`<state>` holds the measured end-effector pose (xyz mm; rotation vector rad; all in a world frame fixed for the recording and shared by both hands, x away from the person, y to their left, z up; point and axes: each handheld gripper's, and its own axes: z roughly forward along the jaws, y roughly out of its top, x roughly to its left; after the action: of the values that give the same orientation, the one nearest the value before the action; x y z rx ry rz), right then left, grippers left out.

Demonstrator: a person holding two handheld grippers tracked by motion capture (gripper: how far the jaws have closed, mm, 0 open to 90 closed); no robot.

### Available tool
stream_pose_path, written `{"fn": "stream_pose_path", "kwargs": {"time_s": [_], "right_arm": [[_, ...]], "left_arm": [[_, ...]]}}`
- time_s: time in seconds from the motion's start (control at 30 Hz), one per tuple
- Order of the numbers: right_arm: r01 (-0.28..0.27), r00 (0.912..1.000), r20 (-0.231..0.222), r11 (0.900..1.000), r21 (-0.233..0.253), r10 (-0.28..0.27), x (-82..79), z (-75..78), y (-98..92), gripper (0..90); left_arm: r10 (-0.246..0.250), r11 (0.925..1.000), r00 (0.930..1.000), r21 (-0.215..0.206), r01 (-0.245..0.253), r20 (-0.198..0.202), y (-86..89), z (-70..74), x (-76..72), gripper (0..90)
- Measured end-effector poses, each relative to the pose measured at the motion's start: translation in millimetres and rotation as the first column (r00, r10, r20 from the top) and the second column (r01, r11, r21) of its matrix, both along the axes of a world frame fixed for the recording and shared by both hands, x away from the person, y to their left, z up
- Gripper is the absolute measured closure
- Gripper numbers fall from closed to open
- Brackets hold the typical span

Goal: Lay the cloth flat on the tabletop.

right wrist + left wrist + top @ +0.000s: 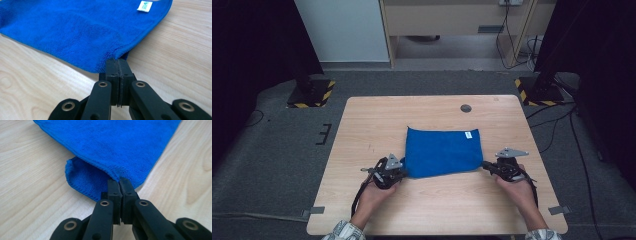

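A blue cloth (442, 151) lies folded in the middle of the wooden table (432, 210), with a small white label (468, 134) near its far right corner. My left gripper (402, 171) is shut on the cloth's near left corner (117, 176); a lower layer of the blue cloth (82, 177) curls out beside it. My right gripper (485, 165) is shut on the near right corner (117, 56). The blue cloth (75, 27) spreads away from the jaws, and the white label (144, 6) sits at the far edge.
A small round grommet (466, 108) sits in the table near its far edge. Beyond the table are grey floor, black stands with striped bases (312, 95), cables and a wooden cabinet (452, 20). Bare wood surrounds the cloth on every side.
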<state>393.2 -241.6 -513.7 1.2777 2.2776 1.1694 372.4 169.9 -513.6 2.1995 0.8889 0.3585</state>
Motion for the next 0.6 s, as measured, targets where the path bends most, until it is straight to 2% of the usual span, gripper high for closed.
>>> {"fn": "stream_pose_path", "kwargs": {"time_s": [0.17, 0.33, 0.4, 0.5, 0.6], "right_arm": [[-0.014, 0.9999, 0.009, 1.0, 0.017, 0.014, -8.5, 7.5, -4.3, 89.5], [-0.023, 0.9997, 0.002, 1.0, 0.016, 0.023, 0.1, 9.4, -0.4, 89.6], [-0.023, 0.9997, -0.009, 1.0, 0.007, 0.023, 8.8, 10.6, 1.2, 89.6], [-0.013, 0.9999, -0.01, 1.0, 0.006, 0.013, 21.6, 15.1, 1.4, 89.6], [-0.006, 0.9997, -0.023, 1.0, -0.01, 0.006, 39.3, 16.9, 1.9, 89.6]], "left_arm": [[0.007, 0.9988, 0.9997, -0.049, -0.006, 0.024, 3.4, 9.4, -2.2, 87.7], [0.019, 0.9974, 0.9995, -0.07, -0.017, 0.024, 3.8, 11.8, 2.9, 87.7], [0.037, 0.9962, 0.9987, -0.08, -0.034, 0.035, 4.9, 17.3, 15.3, 87.7], [0.077, 0.9902, 0.9967, -0.119, -0.074, 0.026, 9.6, 21.3, 30.3, 87.8], [0.111, 0.9885, 0.9937, -0.104, -0.109, 0.016, 13.0, 19.5, 50.9, 87.8]]}}
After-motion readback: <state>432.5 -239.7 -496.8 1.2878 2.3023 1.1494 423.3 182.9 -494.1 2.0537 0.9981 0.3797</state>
